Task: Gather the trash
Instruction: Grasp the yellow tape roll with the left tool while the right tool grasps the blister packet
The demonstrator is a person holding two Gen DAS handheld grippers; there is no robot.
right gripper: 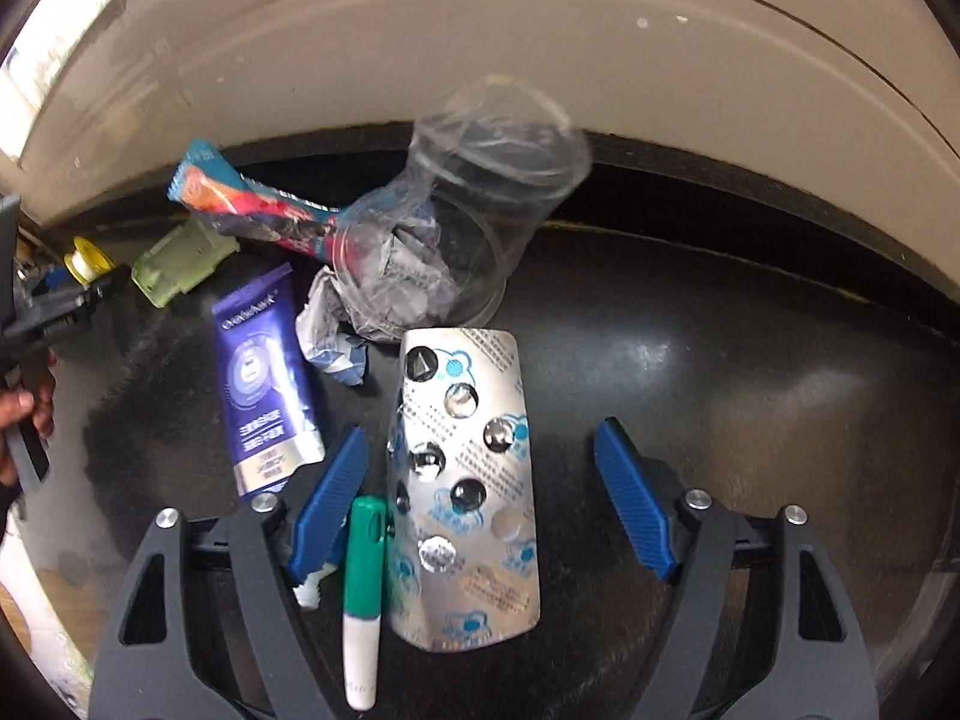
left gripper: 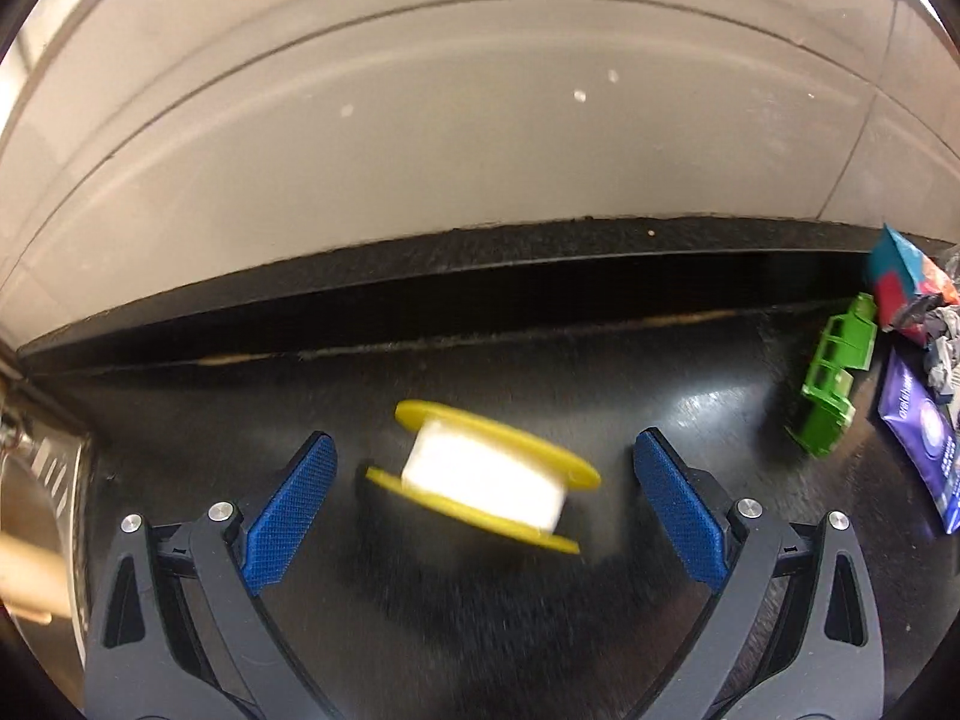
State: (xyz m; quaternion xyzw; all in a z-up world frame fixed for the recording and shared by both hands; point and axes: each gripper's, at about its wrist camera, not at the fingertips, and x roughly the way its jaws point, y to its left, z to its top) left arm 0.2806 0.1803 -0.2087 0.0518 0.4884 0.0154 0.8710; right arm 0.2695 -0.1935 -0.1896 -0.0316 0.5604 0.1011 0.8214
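Note:
A yellow spool of white tape (left gripper: pixel 480 474) lies on the black countertop (left gripper: pixel 540 630), between the wide-apart blue pads of my left gripper (left gripper: pixel 483 438), which is open and not touching it. In the right wrist view a silver blister pack (right gripper: pixel 468 492) lies between the fingers of my right gripper (right gripper: pixel 483 429), which is open, with a clear gap at the right pad. A green-capped marker (right gripper: pixel 363 570) lies beside the left pad. Beyond are a purple tube (right gripper: pixel 264 384), crumpled paper (right gripper: pixel 336 330) and a tipped clear plastic cup (right gripper: pixel 480 210).
A colourful snack wrapper (right gripper: pixel 240 204) and a green plastic piece (right gripper: pixel 180 264) lie near the back edge, against a pale wall (left gripper: pixel 480 150). A person's hand (right gripper: pixel 24 414) holds the left gripper at the far left. A metal object (left gripper: pixel 36 480) stands at the counter's left end.

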